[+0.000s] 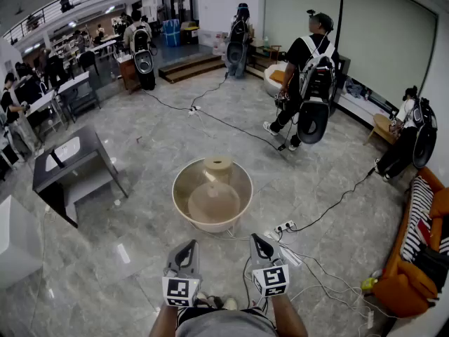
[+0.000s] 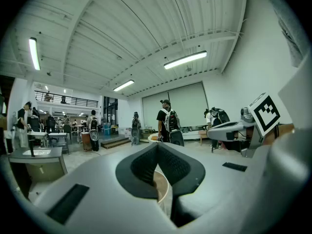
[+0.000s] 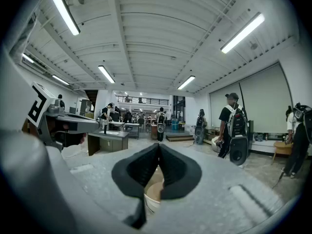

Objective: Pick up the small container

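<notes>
A small tan round container (image 1: 218, 166) stands at the far side inside a wide beige basin (image 1: 184, 203) on the stone floor. A flat round disc (image 1: 213, 201) lies in the basin's bottom. My left gripper (image 1: 188, 245) and right gripper (image 1: 257, 239) hover side by side just short of the basin's near rim, both pointing at it. In the left gripper view the left gripper (image 2: 157, 146) has its pads touching with nothing between them, and the basin's rim (image 2: 164, 193) shows below. The right gripper (image 3: 158, 146) is likewise shut and empty, with the basin (image 3: 152, 193) beneath it.
A power strip (image 1: 284, 227) and cables (image 1: 337, 202) lie on the floor right of the basin. A dark table (image 1: 70, 161) stands at the left and an orange sofa (image 1: 414, 265) at the right. Several people with backpacks stand farther back, the nearest one (image 1: 309, 83).
</notes>
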Demonstrator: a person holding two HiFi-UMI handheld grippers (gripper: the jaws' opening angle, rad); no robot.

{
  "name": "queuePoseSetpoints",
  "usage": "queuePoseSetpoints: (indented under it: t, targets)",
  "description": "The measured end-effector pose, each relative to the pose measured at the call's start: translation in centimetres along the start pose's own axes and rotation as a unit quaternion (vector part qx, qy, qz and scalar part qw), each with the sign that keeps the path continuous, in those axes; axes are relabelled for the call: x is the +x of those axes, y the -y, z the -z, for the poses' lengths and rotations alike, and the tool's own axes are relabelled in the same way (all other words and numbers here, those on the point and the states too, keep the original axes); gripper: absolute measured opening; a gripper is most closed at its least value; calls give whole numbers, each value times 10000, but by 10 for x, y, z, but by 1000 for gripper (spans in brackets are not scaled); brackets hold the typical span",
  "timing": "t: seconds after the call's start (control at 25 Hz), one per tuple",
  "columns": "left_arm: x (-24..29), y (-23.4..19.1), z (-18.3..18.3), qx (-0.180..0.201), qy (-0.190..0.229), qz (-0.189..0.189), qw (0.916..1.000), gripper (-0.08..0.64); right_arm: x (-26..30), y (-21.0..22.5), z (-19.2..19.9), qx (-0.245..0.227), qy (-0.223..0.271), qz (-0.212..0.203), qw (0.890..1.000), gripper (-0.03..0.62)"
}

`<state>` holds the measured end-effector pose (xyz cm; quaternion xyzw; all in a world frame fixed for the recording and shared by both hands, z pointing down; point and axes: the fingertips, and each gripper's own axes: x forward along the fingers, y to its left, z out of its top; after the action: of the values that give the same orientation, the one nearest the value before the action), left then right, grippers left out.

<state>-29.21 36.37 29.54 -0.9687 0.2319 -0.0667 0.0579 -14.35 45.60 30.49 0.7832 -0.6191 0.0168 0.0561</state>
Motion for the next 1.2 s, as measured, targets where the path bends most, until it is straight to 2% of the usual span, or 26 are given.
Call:
queuePoseSetpoints:
  t: [0.64,0.96,1.2]
  targets:
    - [30,4,1,-45,-27,70,10000,17,8,24,-1,172,69,107,9998,2]
    - [93,-12,8,-27,-51,246,9997,17,59,54,6,180,5,229,9996,2]
    - [164,-31,10,-80,-74,386,9992,17,117,92,8,142,-79,316,9994,2]
